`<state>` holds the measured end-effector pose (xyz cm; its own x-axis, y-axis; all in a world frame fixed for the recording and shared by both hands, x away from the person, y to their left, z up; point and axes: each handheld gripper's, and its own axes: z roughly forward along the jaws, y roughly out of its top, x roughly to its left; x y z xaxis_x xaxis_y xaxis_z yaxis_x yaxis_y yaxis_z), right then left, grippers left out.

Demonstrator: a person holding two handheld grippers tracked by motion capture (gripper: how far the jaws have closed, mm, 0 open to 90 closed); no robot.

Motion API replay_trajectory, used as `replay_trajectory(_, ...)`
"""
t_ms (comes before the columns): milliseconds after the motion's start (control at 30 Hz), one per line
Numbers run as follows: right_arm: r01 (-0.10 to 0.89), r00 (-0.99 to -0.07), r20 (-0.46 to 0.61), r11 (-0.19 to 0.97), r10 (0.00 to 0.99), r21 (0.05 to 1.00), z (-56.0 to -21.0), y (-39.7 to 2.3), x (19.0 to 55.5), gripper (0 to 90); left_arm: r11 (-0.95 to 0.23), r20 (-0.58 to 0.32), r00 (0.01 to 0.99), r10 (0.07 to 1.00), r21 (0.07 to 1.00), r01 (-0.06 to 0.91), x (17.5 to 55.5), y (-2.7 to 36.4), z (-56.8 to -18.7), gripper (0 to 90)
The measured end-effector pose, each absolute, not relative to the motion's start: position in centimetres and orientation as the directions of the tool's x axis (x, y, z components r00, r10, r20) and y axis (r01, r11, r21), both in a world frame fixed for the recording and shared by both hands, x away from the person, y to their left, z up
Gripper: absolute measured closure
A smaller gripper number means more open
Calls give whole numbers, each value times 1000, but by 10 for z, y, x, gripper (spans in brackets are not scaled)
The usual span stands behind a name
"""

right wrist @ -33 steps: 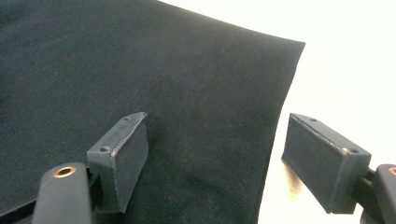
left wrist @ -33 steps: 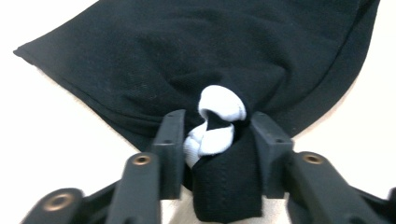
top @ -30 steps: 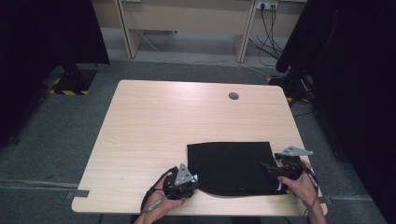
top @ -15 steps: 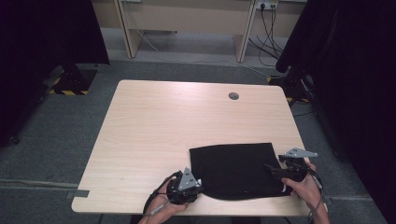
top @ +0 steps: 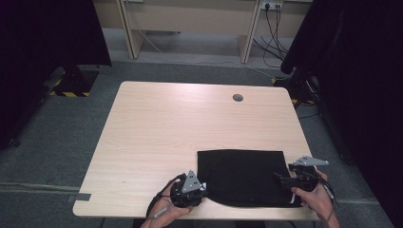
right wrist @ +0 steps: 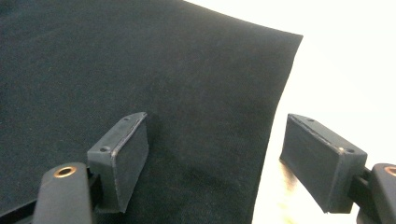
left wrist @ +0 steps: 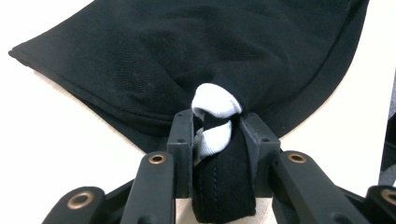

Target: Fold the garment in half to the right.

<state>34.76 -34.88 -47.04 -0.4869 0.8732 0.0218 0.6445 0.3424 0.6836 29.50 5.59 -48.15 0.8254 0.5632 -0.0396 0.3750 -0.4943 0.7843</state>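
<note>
The light wooden table (top: 166,133) is bare apart from a round cable hole (top: 237,98) at its far edge. A folded black garment (top: 244,175) lies flat at the near right. The left gripper (left wrist: 212,128) pinches its bunched corner and white label (left wrist: 214,105). The right gripper (right wrist: 215,158) hovers wide open, its 2 jaws astride the cloth's edge.

Folded black fabric garment (top: 244,176): I find it flat on the light wooden table (top: 157,133), at the near right part, its near edge close to the table's front edge. Left gripper (top: 189,190): at the garment's near left corner, a bunch of cloth between its jaws. Right gripper (top: 297,179): over the garment's right edge, one jaw above cloth, the other above bare table. Small round cable hole (top: 237,98): far right of the tabletop, well apart from the garment.
</note>
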Motion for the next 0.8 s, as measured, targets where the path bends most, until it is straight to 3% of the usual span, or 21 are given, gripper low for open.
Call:
replay_trajectory(233,590,-500,49,298,865,751,-457,-340,350,247,-496,-39,828,559,784,373,295,56,-481,695)
replay_trajectory(800,503,-668,63,388,741,772,-439,-255,378,248,-491,-51,827,560,784,381,296,56,-482,698)
